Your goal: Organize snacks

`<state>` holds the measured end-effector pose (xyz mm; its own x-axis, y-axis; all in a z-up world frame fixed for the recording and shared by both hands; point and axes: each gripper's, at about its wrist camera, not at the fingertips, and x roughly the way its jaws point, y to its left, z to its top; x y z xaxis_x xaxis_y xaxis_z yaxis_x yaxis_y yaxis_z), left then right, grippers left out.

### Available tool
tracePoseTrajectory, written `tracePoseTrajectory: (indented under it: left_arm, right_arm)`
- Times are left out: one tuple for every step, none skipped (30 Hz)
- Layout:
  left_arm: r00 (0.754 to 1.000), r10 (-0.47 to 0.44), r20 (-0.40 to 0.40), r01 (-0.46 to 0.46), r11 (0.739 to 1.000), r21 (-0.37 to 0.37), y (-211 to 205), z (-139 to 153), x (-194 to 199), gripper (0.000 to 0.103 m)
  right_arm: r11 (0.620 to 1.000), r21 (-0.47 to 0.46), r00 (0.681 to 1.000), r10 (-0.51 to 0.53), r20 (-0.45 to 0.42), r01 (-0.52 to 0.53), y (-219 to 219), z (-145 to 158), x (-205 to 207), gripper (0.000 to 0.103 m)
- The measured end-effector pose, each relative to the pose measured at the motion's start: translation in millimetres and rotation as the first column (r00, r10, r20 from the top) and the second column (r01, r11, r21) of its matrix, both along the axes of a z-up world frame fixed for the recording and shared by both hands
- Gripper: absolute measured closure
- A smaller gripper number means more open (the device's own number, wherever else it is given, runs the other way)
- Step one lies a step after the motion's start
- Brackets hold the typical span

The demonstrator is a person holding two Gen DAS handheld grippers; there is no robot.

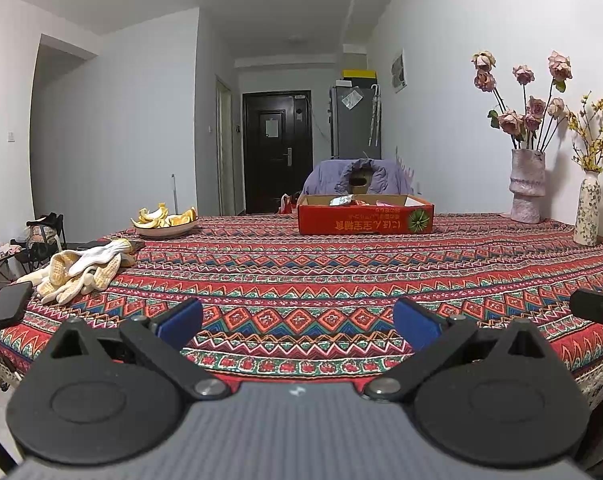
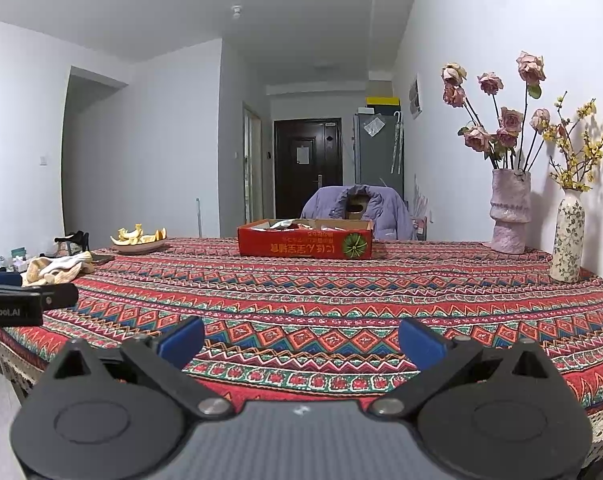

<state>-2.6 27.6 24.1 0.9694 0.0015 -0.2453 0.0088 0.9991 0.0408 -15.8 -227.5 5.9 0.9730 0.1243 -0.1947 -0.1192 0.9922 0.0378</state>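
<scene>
Through the left wrist camera, my left gripper (image 1: 297,320) hung spread wide and empty over the near edge of the patterned tablecloth (image 1: 301,272). The red cardboard box (image 1: 365,219) holding snack packets (image 1: 343,200) sat far across the table, gloves (image 1: 83,270) off to the left.

Through the right wrist camera, my right gripper (image 2: 301,338) was likewise wide and empty, the box (image 2: 304,243) well ahead, vases (image 2: 509,210) at right.

- Red cardboard box (image 1: 365,220), shallow and open-topped, sits flat at twelve o'clock on the table's far side, its printed side facing us upside down.
- Snack packets (image 1: 343,200), silvery and red, lie inside, barely clearing the rim.
</scene>
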Motion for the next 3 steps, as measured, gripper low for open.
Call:
tracePoseTrajectory:
  left_arm:
    - [1.000, -0.002, 0.001, 0.002, 1.000, -0.002, 0.1, -0.1, 0.0, 0.000]
    - [1.000, -0.005, 0.001, 0.005, 1.000, -0.004, 0.1, -0.2, 0.1, 0.000]
    - [1.000, -0.007, -0.002, 0.007, 1.000, -0.004, 0.2, -0.3, 0.6, 0.000]
  right_arm:
    - [1.000, 0.000, 1.000, 0.000, 0.000, 0.000, -0.1, 0.1, -0.1, 0.000]
    - [1.000, 0.000, 1.000, 0.001, -0.001, -0.001, 0.1, 0.4, 0.5, 0.000]
    - [1.000, -0.001, 1.000, 0.002, -0.001, -0.002, 0.6, 0.2, 1.0, 0.000]
